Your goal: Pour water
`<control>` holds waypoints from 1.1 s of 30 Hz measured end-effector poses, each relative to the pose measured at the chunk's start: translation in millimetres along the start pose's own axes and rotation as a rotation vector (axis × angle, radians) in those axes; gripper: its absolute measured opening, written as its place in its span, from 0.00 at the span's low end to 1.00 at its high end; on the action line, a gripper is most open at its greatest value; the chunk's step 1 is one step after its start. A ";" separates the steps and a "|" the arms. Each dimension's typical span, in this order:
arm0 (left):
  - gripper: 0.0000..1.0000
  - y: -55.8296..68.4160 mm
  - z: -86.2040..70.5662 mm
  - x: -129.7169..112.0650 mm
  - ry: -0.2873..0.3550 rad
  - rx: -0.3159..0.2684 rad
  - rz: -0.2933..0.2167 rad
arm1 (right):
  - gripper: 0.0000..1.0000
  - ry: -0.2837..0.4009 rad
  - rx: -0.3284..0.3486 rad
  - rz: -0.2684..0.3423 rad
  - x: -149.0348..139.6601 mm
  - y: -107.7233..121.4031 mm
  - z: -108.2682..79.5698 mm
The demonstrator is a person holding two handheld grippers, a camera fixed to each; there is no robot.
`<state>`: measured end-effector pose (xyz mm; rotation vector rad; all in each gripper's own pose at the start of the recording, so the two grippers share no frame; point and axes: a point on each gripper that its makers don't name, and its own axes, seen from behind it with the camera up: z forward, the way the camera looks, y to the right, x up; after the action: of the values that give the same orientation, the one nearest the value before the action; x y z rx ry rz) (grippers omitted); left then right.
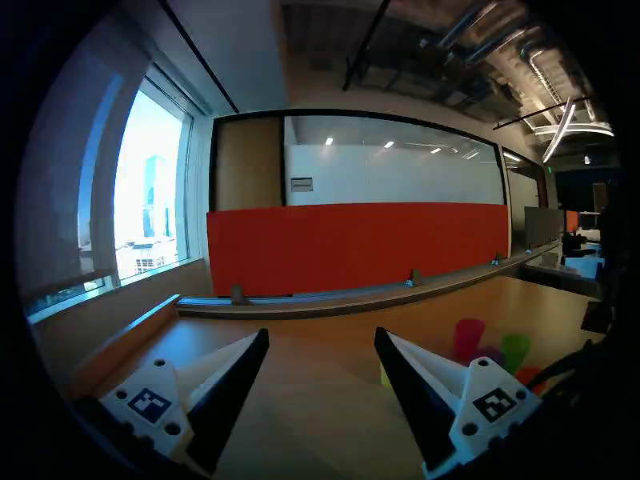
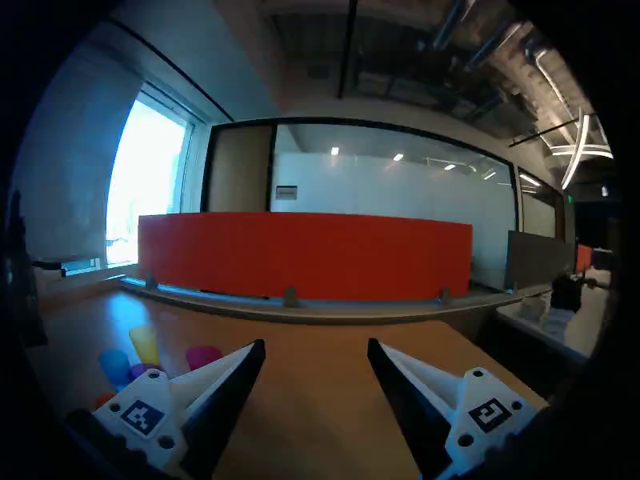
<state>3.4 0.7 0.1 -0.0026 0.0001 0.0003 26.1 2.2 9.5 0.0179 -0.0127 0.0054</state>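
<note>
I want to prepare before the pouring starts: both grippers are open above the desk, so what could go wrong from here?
1. The yellow cup, blue cup and pink cup stand close together, so fingers reaching for one may knock its neighbours.
2. One finger of the right gripper hides part of that cluster, so a grasp may be misjudged.

Lighting: daylight from window (image 1: 148, 208) at left, overexposed to white; ceiling spots (image 1: 388, 145) small and weak. Room dim, bluish cast. Soft sheen on counter (image 1: 320, 400). Sharp focus on left tongs (image 1: 321, 331). Straight lines bow toward edges.
</note>
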 end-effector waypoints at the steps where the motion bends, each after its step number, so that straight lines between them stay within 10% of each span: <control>1: 0.98 1.0 0.2 4.9 0.000 -0.004 0.000 | 0.99 0.001 0.005 0.002 6.4 -0.6 0.8; 21: 0.98 29.3 7.6 66.3 -0.018 -0.144 0.032 | 0.99 -0.005 0.151 -0.001 70.8 -33.3 6.4; 33: 0.98 48.3 10.1 70.4 -0.011 -0.274 0.001 | 0.99 -0.019 0.402 0.026 83.3 -76.9 -3.2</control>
<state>73.8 49.1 10.1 -0.2770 -0.0108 0.0011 109.9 -74.1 5.9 0.4200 -0.0304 0.0333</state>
